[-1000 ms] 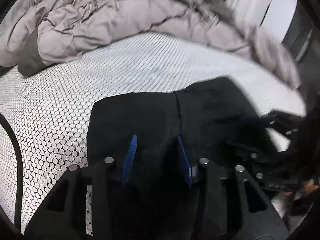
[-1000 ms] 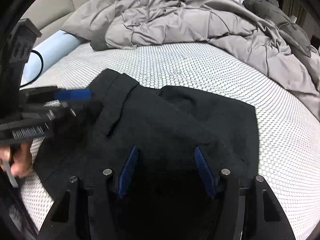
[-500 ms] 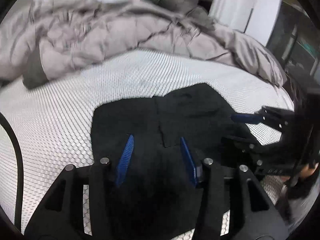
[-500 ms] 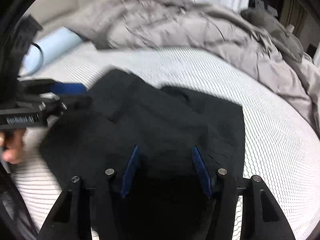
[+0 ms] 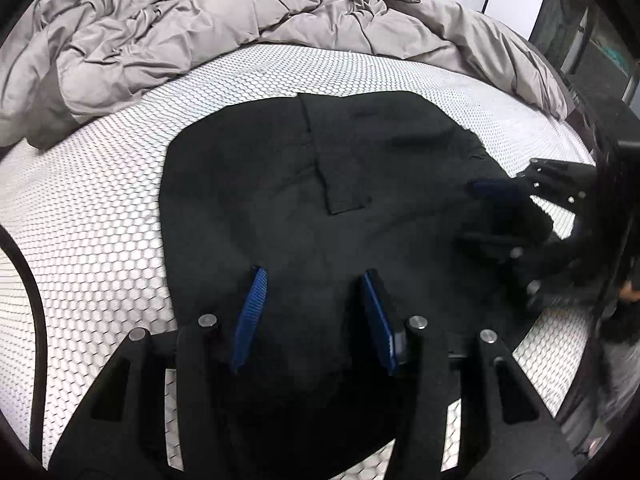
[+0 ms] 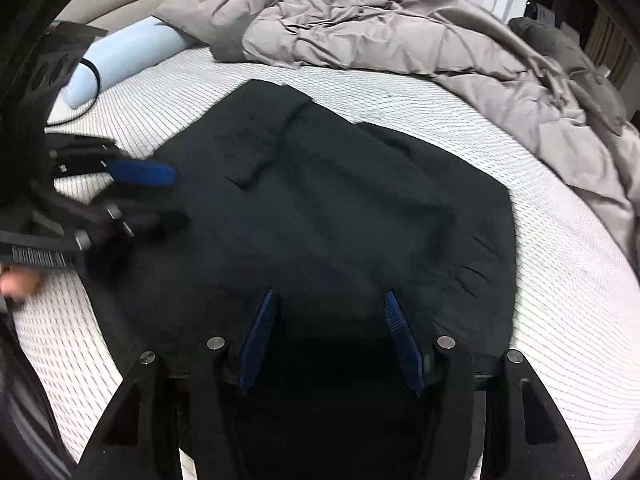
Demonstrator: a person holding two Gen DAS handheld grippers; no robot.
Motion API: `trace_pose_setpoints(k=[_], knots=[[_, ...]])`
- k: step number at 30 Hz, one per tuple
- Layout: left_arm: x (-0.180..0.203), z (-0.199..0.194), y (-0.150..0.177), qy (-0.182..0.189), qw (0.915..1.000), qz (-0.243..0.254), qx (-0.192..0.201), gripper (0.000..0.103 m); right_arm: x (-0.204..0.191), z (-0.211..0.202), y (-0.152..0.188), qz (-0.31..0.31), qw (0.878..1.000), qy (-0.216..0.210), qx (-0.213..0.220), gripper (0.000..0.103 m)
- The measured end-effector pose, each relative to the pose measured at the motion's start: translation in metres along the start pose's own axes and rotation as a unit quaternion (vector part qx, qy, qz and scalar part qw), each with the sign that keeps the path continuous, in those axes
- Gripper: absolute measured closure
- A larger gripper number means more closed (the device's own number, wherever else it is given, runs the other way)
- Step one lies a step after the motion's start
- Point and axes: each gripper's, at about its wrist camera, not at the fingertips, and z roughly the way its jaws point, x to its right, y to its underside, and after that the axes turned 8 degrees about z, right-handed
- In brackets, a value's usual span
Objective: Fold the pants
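Bed (image 5: 100,208) (honeycomb-pattern sheet): black pants (image 5: 304,208), grey duvet (image 5: 192,28), blue bolster (image 6: 120,56).

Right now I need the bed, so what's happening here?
A person with a hand-held gripper in each hand is folding black pants on the mattress. The left gripper and right gripper are both open above the pants, gripping nothing. A grey duvet lies bunched behind.

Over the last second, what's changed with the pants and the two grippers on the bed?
Both cameras show more of the bed around the black pants, so the left gripper and right gripper seem to have drawn back. Neither took hold of or released anything; both stay open, nothing between the fingers. The pants still lie folded on the white mattress, with the grey duvet bunched behind.
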Motion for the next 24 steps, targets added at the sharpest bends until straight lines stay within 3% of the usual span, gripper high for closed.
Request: trace_pose_setpoints(k=[4, 7, 10, 11, 15, 18, 19, 22, 24], knots=[[0.002, -0.026, 0.008, 0.008, 0.9994, -0.024, 0.021, 0.057, 0.009, -0.014, 0.009, 0.024, 1.000, 0.001, 0.014, 0.045], [0.014, -0.041, 0.008, 0.040, 0.9977, -0.012, 0.054, 0.055, 0.008, -0.029, 0.008, 0.057, 0.997, -0.036, 0.037, 0.043], [0.032, -0.027, 0.007, 0.058, 0.9976, 0.027, 0.027, 0.054, -0.001, -0.026, 0.005, 0.056, 0.995, -0.065, 0.051, 0.041], [0.035, -0.017, 0.011, 0.051, 0.9979, 0.040, 0.007, 0.054, -0.006, -0.015, 0.005, 0.048, 0.996, -0.063, 0.032, 0.041], [0.036, -0.023, 0.021, 0.045, 0.9966, 0.068, -0.001, 0.053, -0.015, -0.001, 0.014, -0.011, 0.999, -0.036, 0.019, 0.042], [0.032, -0.035, 0.031, 0.034, 0.9958, 0.085, -0.005, 0.053, 0.002, -0.020, 0.021, -0.009, 0.999, 0.040, 0.030, 0.039], [0.030, -0.041, 0.033, 0.030, 0.9962, 0.082, -0.003, 0.053, 0.015, -0.024, 0.025, 0.004, 0.998, 0.048, 0.026, 0.032], [0.027, -0.062, 0.034, 0.048, 0.9968, 0.057, 0.029, 0.053, 0.040, -0.034, 0.028, 0.062, 0.998, -0.018, 0.027, 0.033], [0.028, -0.072, 0.030, 0.064, 0.9953, 0.049, 0.053, 0.053, 0.040, -0.047, 0.025, 0.064, 0.996, -0.045, 0.050, 0.033]])
